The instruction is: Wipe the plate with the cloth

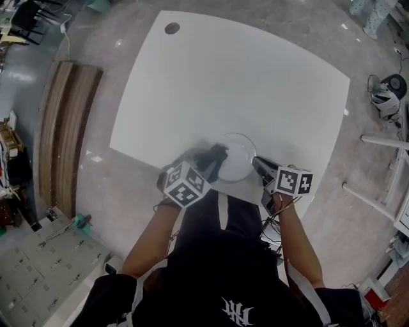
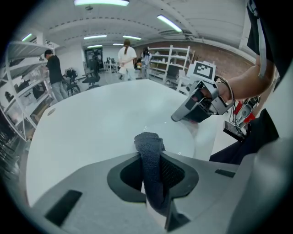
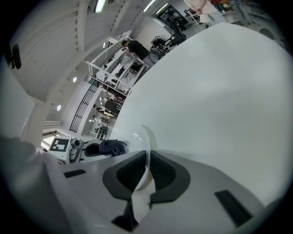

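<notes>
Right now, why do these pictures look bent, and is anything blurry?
Head view: the cloth and left gripper are smeared at the edge of the plate. Left gripper view and right gripper view: wide lenses bend the table, with dark corners.

Bright, even light from ceiling strip lamps [image 2: 100, 2]. The white tabletop [image 1: 223, 76] carries soft glare. The 2 gripper views warp and darken at their edges; the left gripper [image 1: 214, 159] is motion-blurred in the head view.

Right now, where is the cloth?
The cloth sits low centre in the head view, pinched in the left gripper at the plate's left rim; the right gripper clamps the opposite rim.
</notes>
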{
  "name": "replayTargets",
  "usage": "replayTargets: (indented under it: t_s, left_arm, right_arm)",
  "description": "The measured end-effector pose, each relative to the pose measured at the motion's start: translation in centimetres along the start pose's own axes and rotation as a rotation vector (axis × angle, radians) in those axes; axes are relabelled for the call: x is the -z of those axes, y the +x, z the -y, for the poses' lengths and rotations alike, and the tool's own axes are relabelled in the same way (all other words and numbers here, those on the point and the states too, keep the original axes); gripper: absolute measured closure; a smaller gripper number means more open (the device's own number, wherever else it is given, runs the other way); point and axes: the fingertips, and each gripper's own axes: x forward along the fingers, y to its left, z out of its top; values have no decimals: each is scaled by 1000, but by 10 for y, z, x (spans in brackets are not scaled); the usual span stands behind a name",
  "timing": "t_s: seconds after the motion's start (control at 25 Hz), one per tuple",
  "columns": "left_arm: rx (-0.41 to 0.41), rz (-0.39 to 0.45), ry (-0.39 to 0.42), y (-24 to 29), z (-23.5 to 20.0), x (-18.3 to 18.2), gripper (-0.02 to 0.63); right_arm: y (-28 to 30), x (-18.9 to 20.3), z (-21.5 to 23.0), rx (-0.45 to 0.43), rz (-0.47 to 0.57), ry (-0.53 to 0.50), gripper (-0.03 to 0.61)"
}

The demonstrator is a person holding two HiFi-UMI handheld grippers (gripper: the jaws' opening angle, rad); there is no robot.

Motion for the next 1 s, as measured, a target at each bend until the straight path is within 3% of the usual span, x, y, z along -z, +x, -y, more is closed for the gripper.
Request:
replayTargets:
  t_s: [0.4, 1.0]
  left_arm:
    - [45, 24, 17, -12, 33, -10, 560]
    - [29, 20, 14, -27, 32, -4, 560]
  right_arm:
    - [-2, -7, -5, 0, 18, 11, 556]
    - [-29, -16, -1, 18, 78, -3, 554]
